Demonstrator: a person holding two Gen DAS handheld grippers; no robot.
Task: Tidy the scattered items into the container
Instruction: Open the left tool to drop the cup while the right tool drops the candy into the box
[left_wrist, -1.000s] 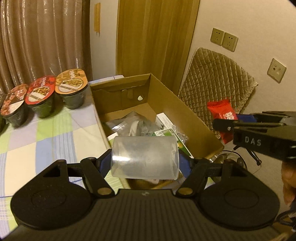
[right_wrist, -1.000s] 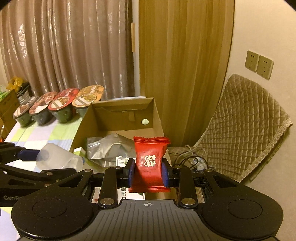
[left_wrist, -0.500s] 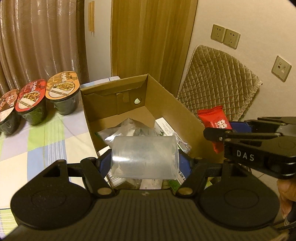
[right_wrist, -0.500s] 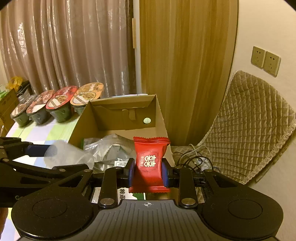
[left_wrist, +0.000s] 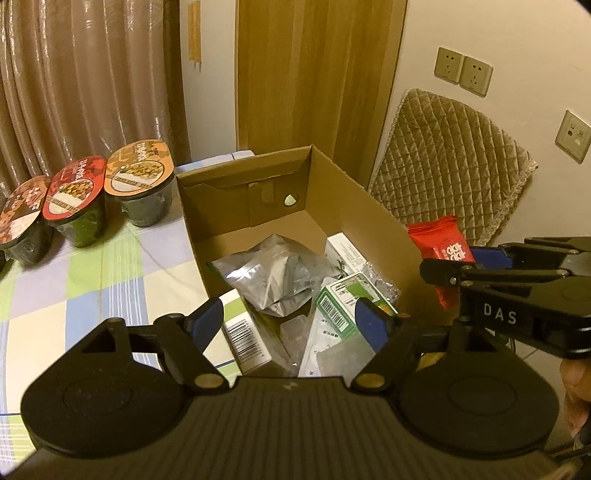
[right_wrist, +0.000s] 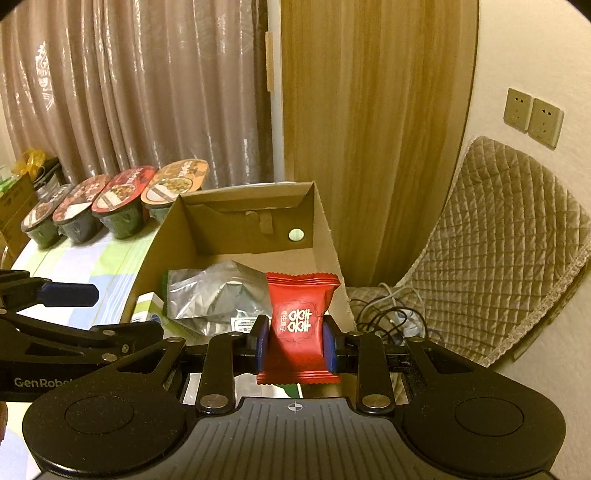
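Observation:
My left gripper (left_wrist: 291, 314) hovers over the near end of the open cardboard box (left_wrist: 369, 221); its jaws are opening and nothing is between the blue pads. Below it the box holds a silver foil bag (left_wrist: 273, 273), green-and-white cartons (left_wrist: 343, 306) and a barcoded white carton (left_wrist: 243, 332). A pale translucent shape lies among them; I cannot tell what it is. My right gripper (right_wrist: 295, 332) is shut on a red snack packet (right_wrist: 299, 302), held upright above the box's near right corner (right_wrist: 236, 206). The left wrist view shows that packet (left_wrist: 439, 236) and gripper (left_wrist: 454, 262) at the right.
Several lidded noodle bowls (left_wrist: 136, 177) stand in a row left of the box on the checked tablecloth (left_wrist: 92, 288). A quilted cushion (left_wrist: 443, 162) leans on the wall to the right, with tangled cables (right_wrist: 388, 314) below it. A hand (left_wrist: 576, 391) shows at the right edge.
The clear plastic cup that the left gripper held is gone from its jaws, which now stand apart. The left gripper moved further over the box. The right gripper kept still with the packet.

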